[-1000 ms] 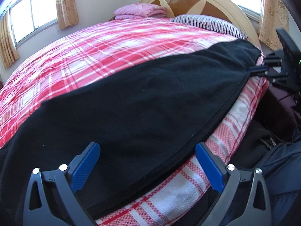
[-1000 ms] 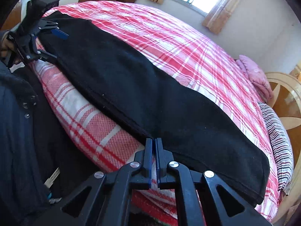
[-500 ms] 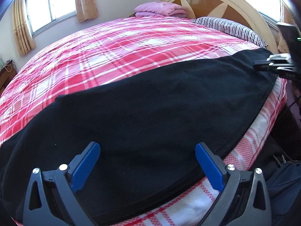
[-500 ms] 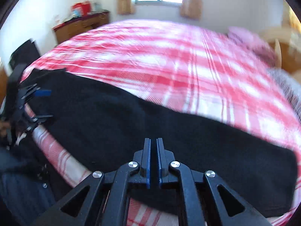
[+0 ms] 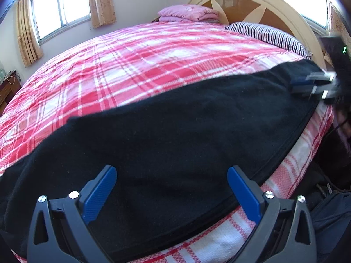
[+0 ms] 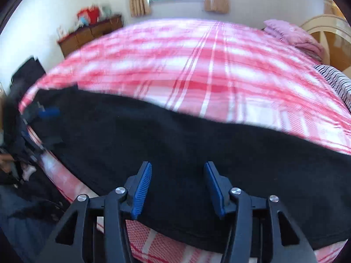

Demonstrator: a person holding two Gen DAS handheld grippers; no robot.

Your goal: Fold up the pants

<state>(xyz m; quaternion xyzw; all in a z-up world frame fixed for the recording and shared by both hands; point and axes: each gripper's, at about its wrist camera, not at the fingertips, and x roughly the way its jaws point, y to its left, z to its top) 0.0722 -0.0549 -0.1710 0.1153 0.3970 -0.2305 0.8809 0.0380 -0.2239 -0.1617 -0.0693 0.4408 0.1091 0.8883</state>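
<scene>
The black pants (image 5: 175, 135) lie flat in a long strip along the near edge of the red plaid bed (image 5: 136, 65). My left gripper (image 5: 172, 176) is open and empty, its blue pads over one end of the pants. My right gripper (image 6: 177, 173) is open and empty over the other end of the pants (image 6: 197, 144). The right gripper also shows in the left wrist view (image 5: 311, 85) at the far end, blurred. The left gripper also shows blurred in the right wrist view (image 6: 47, 112).
A wooden headboard (image 5: 252, 2), a striped pillow (image 5: 267, 35) and a folded pink blanket (image 5: 188, 14) are at the bed's head. A wooden dresser (image 6: 90, 32) stands by the wall. The person's dark clothing (image 5: 329, 214) is beside the bed edge.
My right gripper has opened and moved in over the pants, turning toward the bed. My left gripper has stayed open and shifted further over the pants.
</scene>
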